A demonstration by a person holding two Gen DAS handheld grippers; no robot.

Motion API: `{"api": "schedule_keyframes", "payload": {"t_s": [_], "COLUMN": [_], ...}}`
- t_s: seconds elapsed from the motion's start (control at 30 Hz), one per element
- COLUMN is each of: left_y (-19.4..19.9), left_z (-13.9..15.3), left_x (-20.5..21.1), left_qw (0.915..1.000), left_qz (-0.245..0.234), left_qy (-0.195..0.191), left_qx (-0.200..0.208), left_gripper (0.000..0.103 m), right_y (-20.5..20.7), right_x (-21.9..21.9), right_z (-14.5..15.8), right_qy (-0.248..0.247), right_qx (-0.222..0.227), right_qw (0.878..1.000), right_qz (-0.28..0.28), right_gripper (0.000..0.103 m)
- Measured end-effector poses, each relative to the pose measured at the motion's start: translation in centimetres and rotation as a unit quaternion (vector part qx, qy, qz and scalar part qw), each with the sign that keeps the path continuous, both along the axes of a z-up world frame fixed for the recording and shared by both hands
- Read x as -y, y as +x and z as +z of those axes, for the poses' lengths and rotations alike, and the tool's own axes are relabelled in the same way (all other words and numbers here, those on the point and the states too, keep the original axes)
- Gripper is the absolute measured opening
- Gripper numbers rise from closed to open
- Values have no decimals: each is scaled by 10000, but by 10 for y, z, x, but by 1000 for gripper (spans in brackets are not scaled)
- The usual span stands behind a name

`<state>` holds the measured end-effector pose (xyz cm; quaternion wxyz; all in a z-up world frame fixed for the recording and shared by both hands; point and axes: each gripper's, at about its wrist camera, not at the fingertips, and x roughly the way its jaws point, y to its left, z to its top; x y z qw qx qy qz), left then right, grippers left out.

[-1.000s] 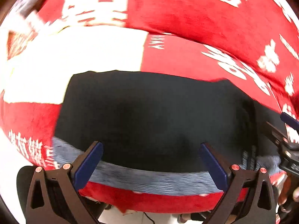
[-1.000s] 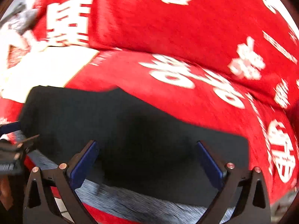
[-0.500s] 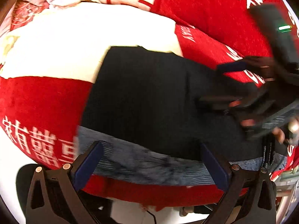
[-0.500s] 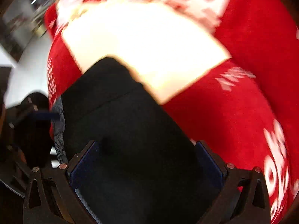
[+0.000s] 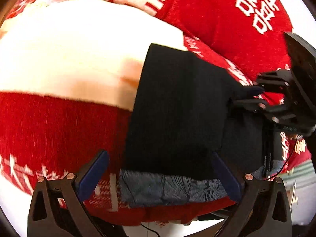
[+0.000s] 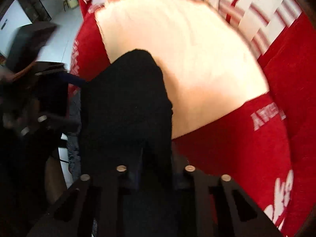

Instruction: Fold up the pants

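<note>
Pinching a fold of the black pants [image 6: 126, 106], the right gripper [image 6: 156, 169] has just drawn its jaws in on the cloth. At nine o'clock of it, the left gripper [image 5: 158, 169] stands wide open over the pants' grey waistband [image 5: 169, 187], gripping nothing. The pants lie on a red and cream blanket [image 5: 59, 118].

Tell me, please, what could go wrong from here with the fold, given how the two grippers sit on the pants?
1. The right gripper has just closed on a bunched ridge of the pants; it may hold too few or too many layers, so the fold comes out uneven.
2. The left gripper is open and holds nothing, so a one-sided lift could drag the pants askew over the red blanket.
3. The gray waistband lies near the edge and may slip off.
</note>
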<state>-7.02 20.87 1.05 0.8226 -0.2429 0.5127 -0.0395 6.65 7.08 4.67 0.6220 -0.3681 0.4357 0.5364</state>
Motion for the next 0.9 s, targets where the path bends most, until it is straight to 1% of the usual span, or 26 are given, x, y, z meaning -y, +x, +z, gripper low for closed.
{"api": "schedule_keyframes", "payload": {"t_s": [0.1,0.13,0.2,0.23,0.3,0.33,0.37,0.4,0.43,0.47,0.5,0.53,0.57,0.63,0.67,0.7,0.73,0.77,0.8,0.83,0.87,0.9], "left_y": [3,4,14,19,25,28,31,30,28,25,24,21,19,15,13,14,15,16,16,12,26,29], "left_z": [5,6,4,2,-1,0,2,6,10,12,13,15,17,24,27,31,37,45,52,64,66,71], "left_x": [-13,-17,-17,-15,-4,6,19,28,35,41,44,45,46,56,61,67,71,75,78,81,90,95], "left_qw": [9980,9960,9912,9874,9827,9819,9805,9808,9816,9827,9836,9837,9848,9846,9840,9835,9831,9833,9835,9831,9827,9820], "left_qz": [-303,-457,-749,-951,-1235,-1407,-1637,-1757,-1800,-1797,-1767,-1776,-1719,-1687,-1670,-1652,-1627,-1596,-1576,-1579,-1572,-1583], "left_qy": [-464,-653,-935,-1119,-1288,-1193,-1007,-710,-431,-157,60,95,159,452,618,742,837,874,881,905,946,986], "left_qx": [317,416,563,586,494,431,412,448,473,415,352,252,208,120,76,35,18,53,106,191,241,282], "left_gripper": [103,103,103,103,103,103,103,103,100,91,59,49,47,42,41,40,39,39,39,39,39,39], "right_y": [-18,-23,-29,-32,-30,-30,-27,-26,-22,-18,-13,-8,-7,1,5,7,10,13,13,14,13,13], "right_x": [17,27,32,33,29,24,22,21,20,20,20,22,25,35,44,51,67,86,99,122,147,167], "right_z": [19,26,35,37,37,37,35,31,29,28,24,21,21,22,26,28,32,36,38,40,41,38], "right_qy": [411,550,733,797,836,822,804,745,712,686,665,648,642,646,693,718,741,783,805,816,769,696], "right_qx": [97,116,171,206,152,151,163,205,209,183,146,102,60,-12,-51,-1,137,231,277,392,601,755], "right_qw": [9991,9984,9971,9966,9964,9965,9966,9970,9972,9974,9974,9974,9972,9956,9937,9922,9885,9837,9803,9737,9645,9545], "right_qz": [4,16,54,71,6,-26,-43,-76,-99,-148,-219,-298,-381,-682,-877,-1022,-1313,-1604,-1783,-2089,-2455,-2800], "right_gripper": [23,23,23,23,23,23,23,23,23,23,23,24,30,35,43,55,63,73,77,77,77,77]}}
